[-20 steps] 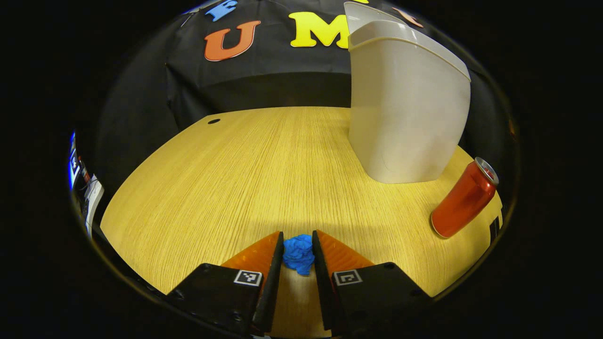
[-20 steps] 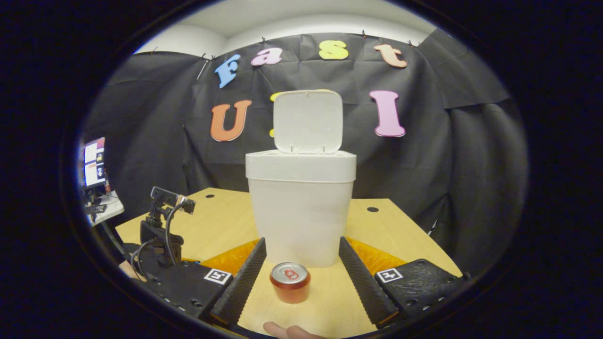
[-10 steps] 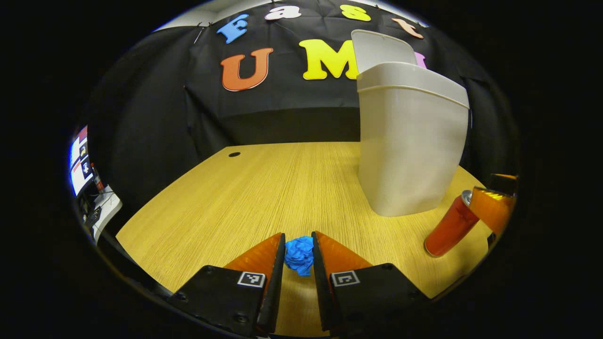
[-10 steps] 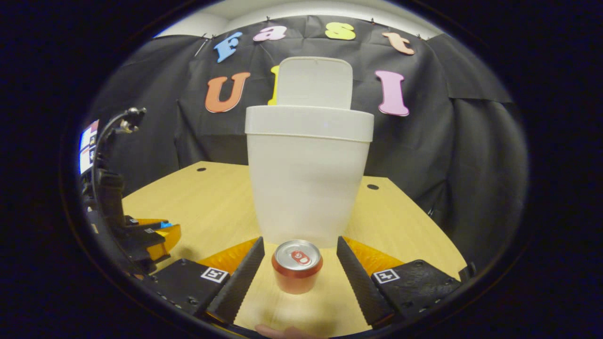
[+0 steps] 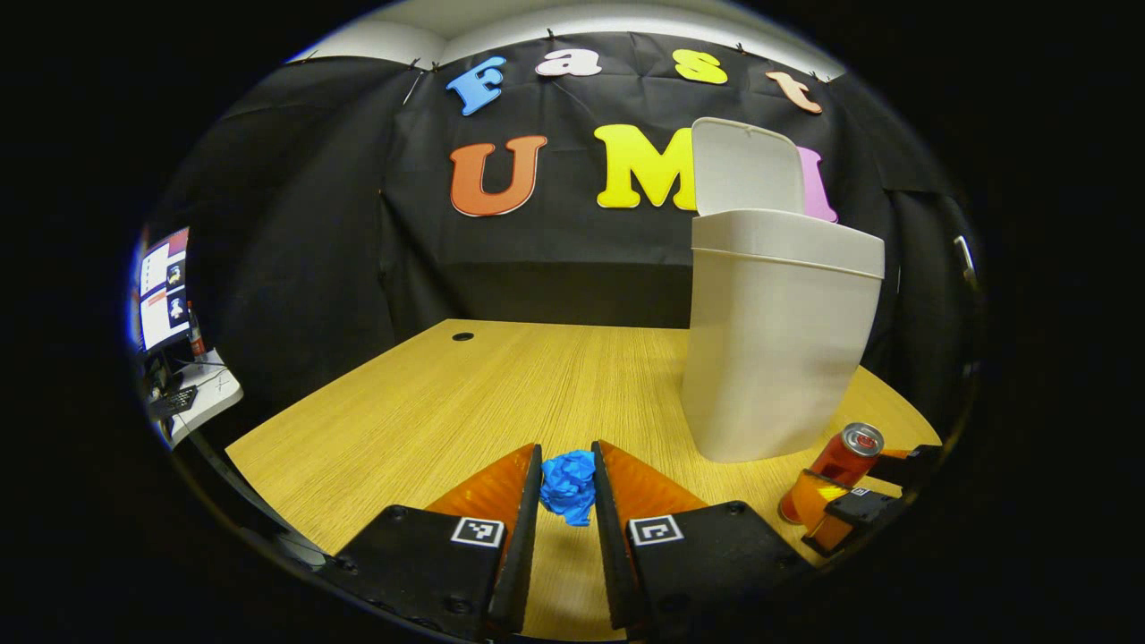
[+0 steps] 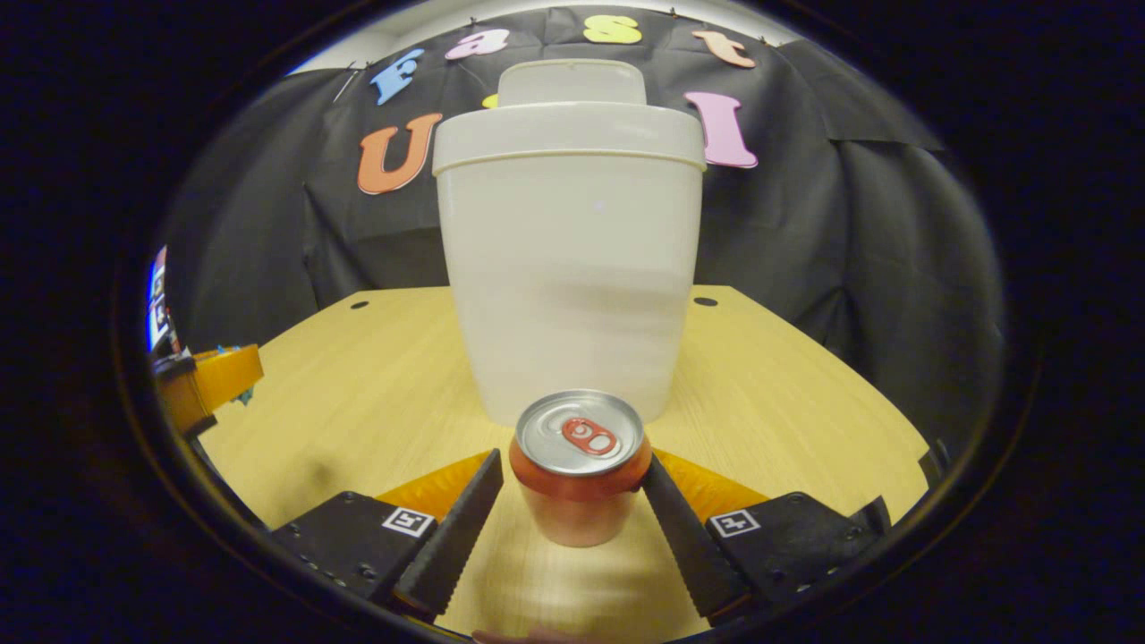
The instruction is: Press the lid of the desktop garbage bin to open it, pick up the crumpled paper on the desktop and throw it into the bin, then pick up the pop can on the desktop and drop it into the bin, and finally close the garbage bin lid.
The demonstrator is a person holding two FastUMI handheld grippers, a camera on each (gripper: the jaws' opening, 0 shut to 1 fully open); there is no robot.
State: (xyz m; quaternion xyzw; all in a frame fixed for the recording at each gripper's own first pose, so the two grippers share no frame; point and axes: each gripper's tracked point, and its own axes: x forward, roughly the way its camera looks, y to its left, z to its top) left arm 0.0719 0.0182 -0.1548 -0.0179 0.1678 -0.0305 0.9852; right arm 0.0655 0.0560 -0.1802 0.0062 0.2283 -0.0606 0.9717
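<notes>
Bin (image 5: pixel 776 358) blocks right; table (image 5: pixel 429 402) left stands open.

I see even, fairly bright light from overhead, with soft shadows on the wooden table (image 5: pixel 429 411). Fisheye bending curves its edges. The pop can (image 6: pixel 580 465) looks slightly soft up close, possibly motion blur.

Matt plastic bin (image 6: pixel 572 268), wood-grain table (image 5: pixel 501 385), glossy metal can (image 6: pixel 580 465) (brushed top), crumpled paper (image 5: pixel 567 483)
</notes>
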